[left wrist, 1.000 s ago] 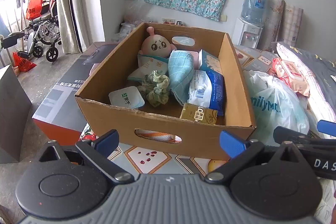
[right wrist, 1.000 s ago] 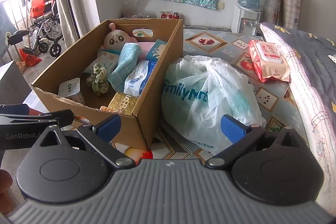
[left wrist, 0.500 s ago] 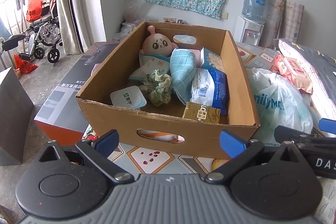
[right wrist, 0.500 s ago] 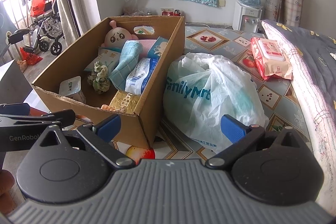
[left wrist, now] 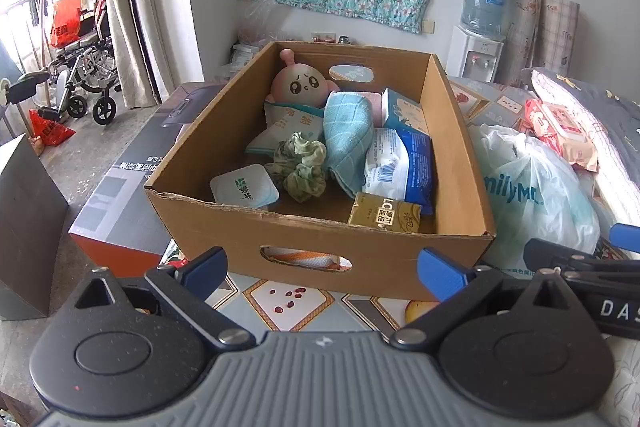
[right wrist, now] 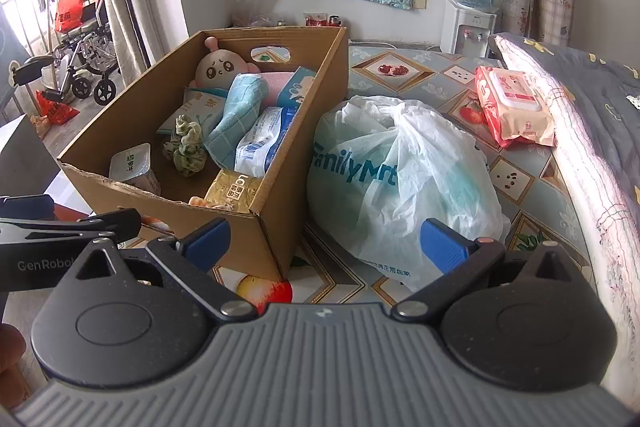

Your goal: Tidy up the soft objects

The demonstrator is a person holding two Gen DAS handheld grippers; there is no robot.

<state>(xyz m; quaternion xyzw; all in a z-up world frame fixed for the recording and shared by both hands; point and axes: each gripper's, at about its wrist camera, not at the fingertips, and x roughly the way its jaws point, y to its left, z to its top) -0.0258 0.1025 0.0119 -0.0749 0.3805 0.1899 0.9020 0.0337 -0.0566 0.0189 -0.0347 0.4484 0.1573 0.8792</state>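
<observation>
A cardboard box (left wrist: 320, 239) (right wrist: 276, 227) stands on a patterned mat. It holds a pink plush doll (left wrist: 300, 85) (right wrist: 218, 67), a rolled blue towel (left wrist: 348, 135) (right wrist: 240, 111), a green scrunchie (left wrist: 302, 169) (right wrist: 185, 149), tissue packs (left wrist: 402, 167) and a small white cup (left wrist: 244, 185). My left gripper (left wrist: 324, 267) is open and empty in front of the box's near wall. My right gripper (right wrist: 324, 239) is open and empty, between the box's corner and a white FamilyMart plastic bag (right wrist: 400, 179) (left wrist: 532, 187).
A red wet-wipes pack (right wrist: 514, 105) lies on the mat beyond the bag, beside a grey quilt (right wrist: 592, 99) on the right. A dark carton (left wrist: 124, 187) lies left of the box. A water dispenser (right wrist: 470, 15) and a wheelchair (left wrist: 80, 67) stand further back.
Both grippers have drifted slightly, so the box and bag shift a little in view. The jaws have stayed open and nothing was picked up.
</observation>
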